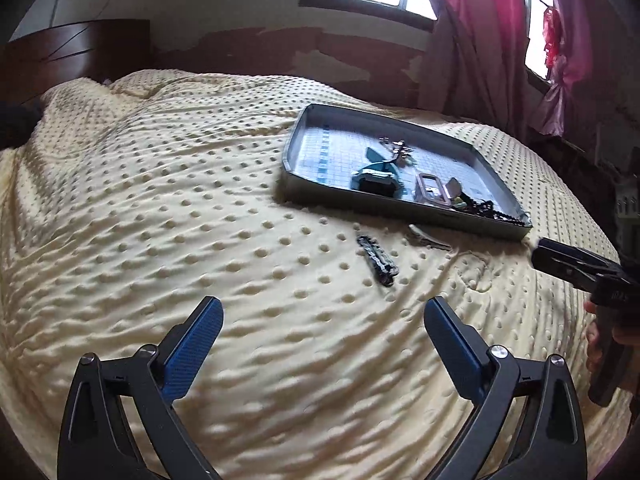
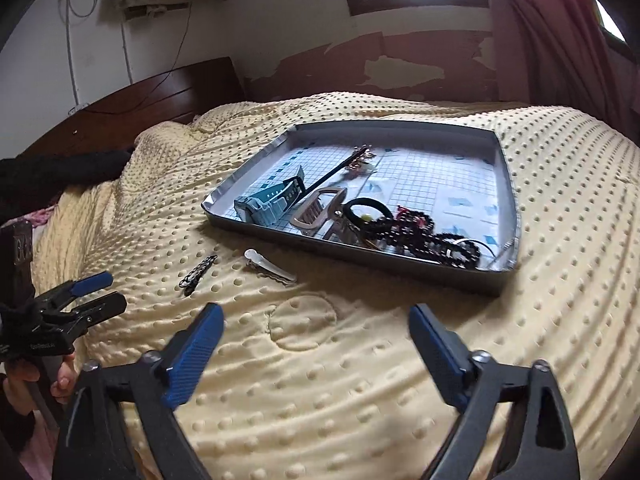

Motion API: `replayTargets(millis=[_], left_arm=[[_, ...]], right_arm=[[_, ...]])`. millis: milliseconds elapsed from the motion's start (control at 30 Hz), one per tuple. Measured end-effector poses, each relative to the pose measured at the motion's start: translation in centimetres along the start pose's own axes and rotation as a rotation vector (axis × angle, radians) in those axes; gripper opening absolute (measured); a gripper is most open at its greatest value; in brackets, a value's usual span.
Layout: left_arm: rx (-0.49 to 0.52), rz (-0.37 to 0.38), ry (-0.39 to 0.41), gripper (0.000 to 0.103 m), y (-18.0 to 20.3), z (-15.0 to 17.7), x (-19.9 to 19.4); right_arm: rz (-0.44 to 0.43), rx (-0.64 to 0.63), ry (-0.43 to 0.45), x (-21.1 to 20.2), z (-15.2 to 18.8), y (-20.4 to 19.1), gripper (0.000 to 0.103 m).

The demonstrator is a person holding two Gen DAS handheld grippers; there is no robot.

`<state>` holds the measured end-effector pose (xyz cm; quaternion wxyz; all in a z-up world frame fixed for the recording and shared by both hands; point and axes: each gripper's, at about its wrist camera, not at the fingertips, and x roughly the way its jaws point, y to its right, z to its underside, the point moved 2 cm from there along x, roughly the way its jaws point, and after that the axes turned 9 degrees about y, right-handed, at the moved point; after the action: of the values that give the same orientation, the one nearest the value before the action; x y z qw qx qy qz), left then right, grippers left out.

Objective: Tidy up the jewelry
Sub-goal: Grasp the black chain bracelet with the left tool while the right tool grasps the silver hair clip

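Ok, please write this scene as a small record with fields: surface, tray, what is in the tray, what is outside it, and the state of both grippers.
surface: yellow dotted blanket on a bed
tray: grey tray, flat on the blanket, grid-paper lining
in tray: blue watch, dark beads, black hair tie, a tan clip, a long dark pin
outside tray: black chain and silver clip, both on the blanket just in front of the tray
left gripper: open, holds nothing
right gripper: open, holds nothing

Both wrist views low over the bed (image 1: 200,200), facing the window wall, sharing the tray (image 2: 506,184) ahead
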<state>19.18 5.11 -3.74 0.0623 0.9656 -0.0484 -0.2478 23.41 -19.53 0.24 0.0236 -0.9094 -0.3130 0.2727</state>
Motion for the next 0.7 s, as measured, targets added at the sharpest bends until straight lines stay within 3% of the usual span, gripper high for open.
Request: replayTargets(millis=[200,333,400,700], left_arm=[[0.084,0.095,-0.024,0.075,2.1,-0.3,2.1],[0.107,0.129,-0.059,0.059,2.8,-0.2,3.8],[0.100,0.133,-0.083,0.049,2.6,-0.2,4.9],[0.018,0.156,-0.113,0.028,1.2,-0.8,7.7]], right_arm=[[-0.047,-0.079,-0.050,3.1,0.0,-0.2,0.058],[-0.082,-0.130,-0.078,4.8,0.0,-0.5,0.050],[-0.102,-0.158,-0.094,5.6,0.0,-0.9,0.046],[-0.131,-0.297,-0.158,8.6,-0.8,-2.2,0.038]])
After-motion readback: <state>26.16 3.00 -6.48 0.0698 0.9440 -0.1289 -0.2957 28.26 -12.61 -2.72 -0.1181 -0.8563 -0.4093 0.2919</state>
